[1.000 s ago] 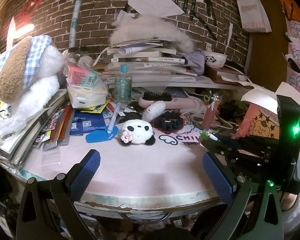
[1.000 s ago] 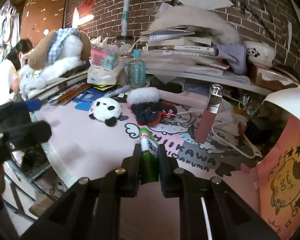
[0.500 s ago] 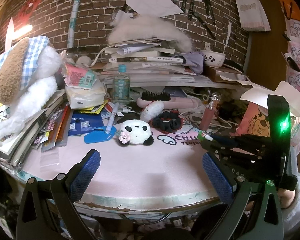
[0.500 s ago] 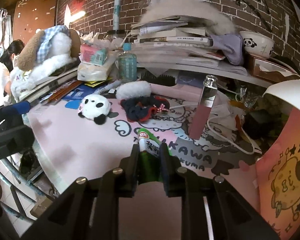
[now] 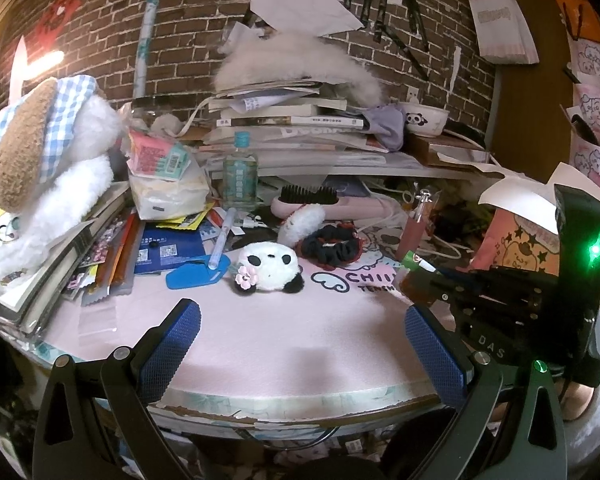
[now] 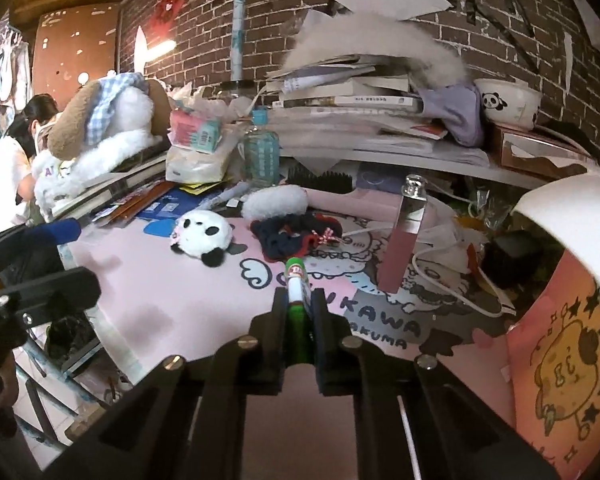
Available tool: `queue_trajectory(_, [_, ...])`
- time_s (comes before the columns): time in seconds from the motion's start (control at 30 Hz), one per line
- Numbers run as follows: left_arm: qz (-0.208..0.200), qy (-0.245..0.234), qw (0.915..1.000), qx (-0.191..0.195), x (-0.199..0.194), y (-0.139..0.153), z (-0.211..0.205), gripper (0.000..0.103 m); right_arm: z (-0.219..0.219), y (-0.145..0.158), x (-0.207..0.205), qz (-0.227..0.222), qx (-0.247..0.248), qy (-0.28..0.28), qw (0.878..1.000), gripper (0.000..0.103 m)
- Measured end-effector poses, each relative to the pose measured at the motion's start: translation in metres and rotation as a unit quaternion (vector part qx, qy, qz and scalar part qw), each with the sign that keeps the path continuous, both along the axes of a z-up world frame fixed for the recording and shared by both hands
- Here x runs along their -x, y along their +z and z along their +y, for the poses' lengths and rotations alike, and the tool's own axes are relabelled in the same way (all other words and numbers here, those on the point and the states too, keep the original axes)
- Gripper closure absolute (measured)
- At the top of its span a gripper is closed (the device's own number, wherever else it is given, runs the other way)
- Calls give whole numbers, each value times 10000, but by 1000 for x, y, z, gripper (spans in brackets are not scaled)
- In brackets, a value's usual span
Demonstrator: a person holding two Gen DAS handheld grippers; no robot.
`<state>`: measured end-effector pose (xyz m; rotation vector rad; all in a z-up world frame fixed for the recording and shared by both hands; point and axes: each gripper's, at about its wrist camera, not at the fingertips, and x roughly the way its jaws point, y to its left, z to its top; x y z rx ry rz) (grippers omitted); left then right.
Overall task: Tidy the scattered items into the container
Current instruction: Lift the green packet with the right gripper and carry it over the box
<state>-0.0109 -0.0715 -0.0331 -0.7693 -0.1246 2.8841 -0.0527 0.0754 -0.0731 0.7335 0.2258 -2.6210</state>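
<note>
My right gripper (image 6: pixel 299 300) holds a small green tube (image 6: pixel 296 280) with a white label, and its jaws are closing on it. The tube pokes forward above the pink mat (image 6: pixel 160 288). The left wrist view shows that gripper (image 5: pixel 416 276) and the tube (image 5: pixel 412 258) at the right. A pink paper bag (image 6: pixel 560 352) with a cartoon print stands just right of it. My left gripper (image 5: pixel 300 316) hangs open over the mat's near edge, nothing between its blue pads. A panda plush (image 5: pixel 268 266), a dark scrunchie (image 5: pixel 332 246) and a pink gloss tube (image 5: pixel 416 228) lie farther back.
A big plush toy (image 5: pixel 40 160) sits on books at the left. A blue bottle (image 5: pixel 240 176), a hairbrush (image 5: pixel 308 196) and stacked books (image 5: pixel 292 120) crowd the back under a brick wall. White cables (image 6: pixel 452 280) trail by the bag. A person (image 6: pixel 12 168) sits at far left.
The right jaws have drawn tighter around the green tube, and that gripper has drifted slightly. The left gripper has kept still and open.
</note>
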Motion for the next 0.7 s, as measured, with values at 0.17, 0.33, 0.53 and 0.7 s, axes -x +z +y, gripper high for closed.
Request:
queue_trajectory(0.17, [21,25,10000,-20,-1,2,0,1,-5,6,-6,135,-15,90,9999,97])
queue_trajectory(0.33, [57,32,10000,-45,-4,5,-4,1,-7,14,-9,215,24,123,9997,97])
queue_trajectory(0.53, [96,27,9999,-58,-8,10,-6,1,-9,33,-18,372,102,205,9990,97])
queue_trajectory(0.7, [160,-15,9999,-57,-13,16,-3,1,-8,58,-30,529,241,316,9978,97])
